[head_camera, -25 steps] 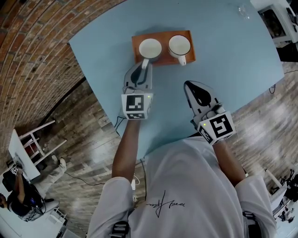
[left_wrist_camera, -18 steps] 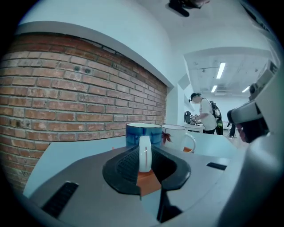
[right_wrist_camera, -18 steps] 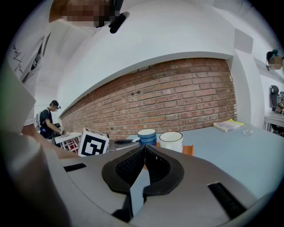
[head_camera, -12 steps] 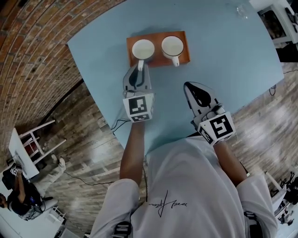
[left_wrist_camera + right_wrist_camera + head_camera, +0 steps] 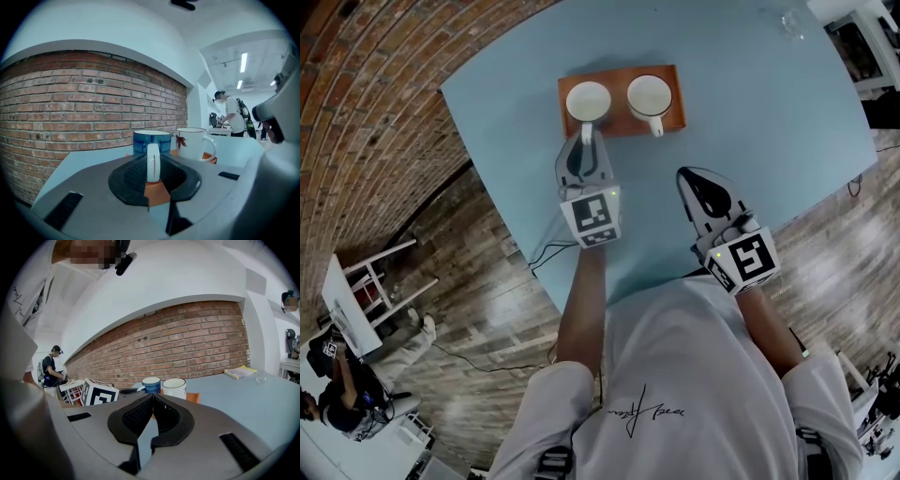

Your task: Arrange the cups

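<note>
Left gripper [image 5: 584, 142] jaws part-open, pinching the white handle [image 5: 153, 161] of the blue ceramic cup [image 5: 588, 100] on the orange rectangular tray [image 5: 619, 125], just beside the white ceramic cup [image 5: 649, 94]; right gripper [image 5: 693, 178] pressed together, empty, over the light-blue table [image 5: 769, 112]

Blue cup's [image 5: 151, 140] lower body and most of the orange tray [image 5: 157, 191], behind fingers [image 5: 127, 180] of the left gripper [image 5: 152, 163]

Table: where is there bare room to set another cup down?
Widest bare stretch of the table: right of the tray, past the white cup. Also bare between tray and right tool. Crowded: the tray's left, where the left tool grips the blue cup.
</note>
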Available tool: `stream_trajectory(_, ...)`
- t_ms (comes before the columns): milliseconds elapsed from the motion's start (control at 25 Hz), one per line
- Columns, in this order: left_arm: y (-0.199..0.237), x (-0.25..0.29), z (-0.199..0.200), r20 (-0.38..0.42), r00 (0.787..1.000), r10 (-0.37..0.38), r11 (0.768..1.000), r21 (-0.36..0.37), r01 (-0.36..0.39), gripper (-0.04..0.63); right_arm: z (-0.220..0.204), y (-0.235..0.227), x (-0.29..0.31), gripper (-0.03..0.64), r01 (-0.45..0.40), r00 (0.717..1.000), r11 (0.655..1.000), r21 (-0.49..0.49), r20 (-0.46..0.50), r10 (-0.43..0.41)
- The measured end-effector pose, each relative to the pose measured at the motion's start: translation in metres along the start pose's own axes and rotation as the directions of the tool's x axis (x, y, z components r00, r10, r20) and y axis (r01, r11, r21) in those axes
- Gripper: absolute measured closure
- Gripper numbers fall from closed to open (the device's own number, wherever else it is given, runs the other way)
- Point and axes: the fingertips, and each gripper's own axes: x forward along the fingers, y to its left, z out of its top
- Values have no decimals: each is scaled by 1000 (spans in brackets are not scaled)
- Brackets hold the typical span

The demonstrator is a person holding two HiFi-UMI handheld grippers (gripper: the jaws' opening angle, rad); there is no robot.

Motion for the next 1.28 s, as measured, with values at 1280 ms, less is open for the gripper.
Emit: stream_trajectory(1280,-7,1,-5,14,993,119,990,-80,-118,540,-2,4,3,595,6,1000,1000,12,-6,-6)
